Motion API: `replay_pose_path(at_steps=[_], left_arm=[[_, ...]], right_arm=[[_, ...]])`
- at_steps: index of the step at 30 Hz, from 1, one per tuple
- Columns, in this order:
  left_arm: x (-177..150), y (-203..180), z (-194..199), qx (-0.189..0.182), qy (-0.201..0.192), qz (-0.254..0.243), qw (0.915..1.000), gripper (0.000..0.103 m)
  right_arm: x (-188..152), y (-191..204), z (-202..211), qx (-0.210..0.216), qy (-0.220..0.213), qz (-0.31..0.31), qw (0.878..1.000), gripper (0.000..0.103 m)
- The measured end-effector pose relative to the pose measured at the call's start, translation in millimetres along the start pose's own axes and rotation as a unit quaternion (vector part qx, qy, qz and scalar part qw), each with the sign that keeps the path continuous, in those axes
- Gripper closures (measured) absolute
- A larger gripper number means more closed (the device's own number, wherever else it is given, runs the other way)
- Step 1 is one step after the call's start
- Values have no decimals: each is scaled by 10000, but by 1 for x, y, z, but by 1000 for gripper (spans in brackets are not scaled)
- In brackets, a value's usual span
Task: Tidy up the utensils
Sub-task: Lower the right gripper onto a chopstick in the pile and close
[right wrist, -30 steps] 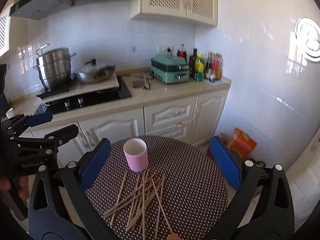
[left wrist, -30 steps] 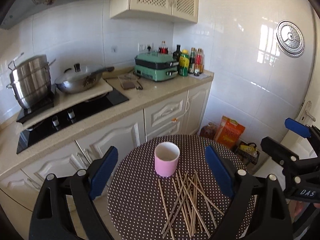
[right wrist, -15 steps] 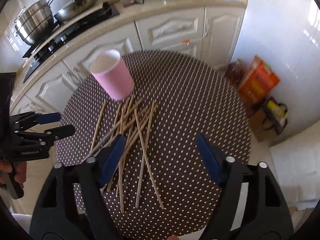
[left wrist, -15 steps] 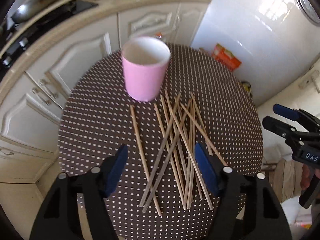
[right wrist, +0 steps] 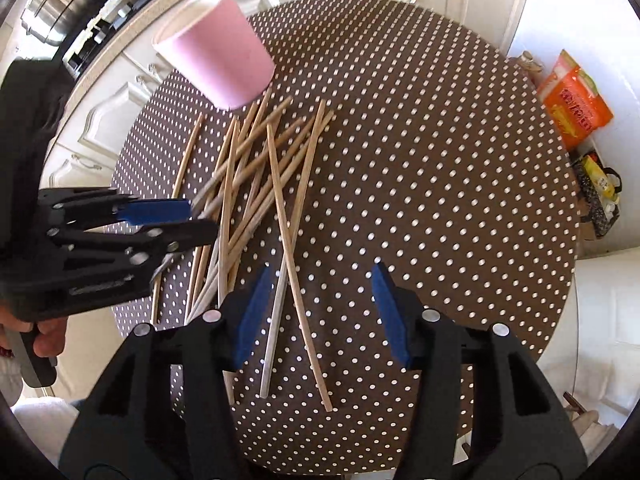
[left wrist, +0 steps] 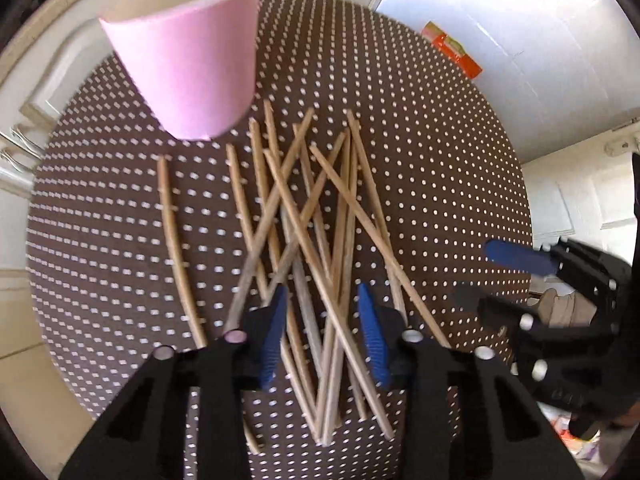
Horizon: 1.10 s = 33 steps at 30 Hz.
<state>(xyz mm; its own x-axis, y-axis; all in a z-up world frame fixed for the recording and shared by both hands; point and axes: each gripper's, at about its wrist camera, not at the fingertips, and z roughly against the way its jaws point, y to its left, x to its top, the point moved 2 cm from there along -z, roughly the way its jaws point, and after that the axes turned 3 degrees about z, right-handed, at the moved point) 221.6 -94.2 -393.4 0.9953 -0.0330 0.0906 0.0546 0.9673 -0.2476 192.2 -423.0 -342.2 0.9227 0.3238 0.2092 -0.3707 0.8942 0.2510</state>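
Observation:
Several wooden chopsticks (left wrist: 304, 216) lie crossed in a loose pile on the round polka-dot table (left wrist: 440, 152), just in front of a pink cup (left wrist: 188, 56) that stands upright. My left gripper (left wrist: 322, 334) hangs low over the near ends of the pile, jaws part open around a few sticks, gripping none. My right gripper (right wrist: 320, 316) is open above the right side of the pile (right wrist: 256, 168), over two long sticks. The cup (right wrist: 218, 50) stands beyond. Each gripper shows in the other's view: the right one (left wrist: 500, 280), the left one (right wrist: 200, 220).
White kitchen cabinets (right wrist: 104, 112) run close behind the table's far edge, with a steel pot (right wrist: 56, 4) on the counter. An orange bag (right wrist: 576, 100) and other bags sit on the floor to the right of the table.
Both grippers have dropped and tilted down toward the chopstick pile. The left gripper's jaws have narrowed over the pile's near ends. The cup and sticks have not moved.

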Motion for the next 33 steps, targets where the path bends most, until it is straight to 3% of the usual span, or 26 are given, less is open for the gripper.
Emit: replay_pose_path(at_steps=[6,9,13,22,28,33], left_arm=[[17,-5,-34,66,206,163,9996,90],[26,-4,-43,44,284,267,9992,94],[38,0,-43,-18,320,339,9989,94],[38,4,-46,-251,392,562,9973,94],[37,10,-48,-383,436,697,9959,94],[39,15,-49,-443,448,790,9949,94]], right_arm=[[1,6,-15,14,144,40,9999,51],[4,9,-24,46,191,46,9998,54],[12,14,-40,63,341,178,9992,66],[38,41,-98,-88,711,628,9954,73],[60,43,-118,-29,858,545,9948,87],[84,51,-129,-205,1111,739,9908,89]])
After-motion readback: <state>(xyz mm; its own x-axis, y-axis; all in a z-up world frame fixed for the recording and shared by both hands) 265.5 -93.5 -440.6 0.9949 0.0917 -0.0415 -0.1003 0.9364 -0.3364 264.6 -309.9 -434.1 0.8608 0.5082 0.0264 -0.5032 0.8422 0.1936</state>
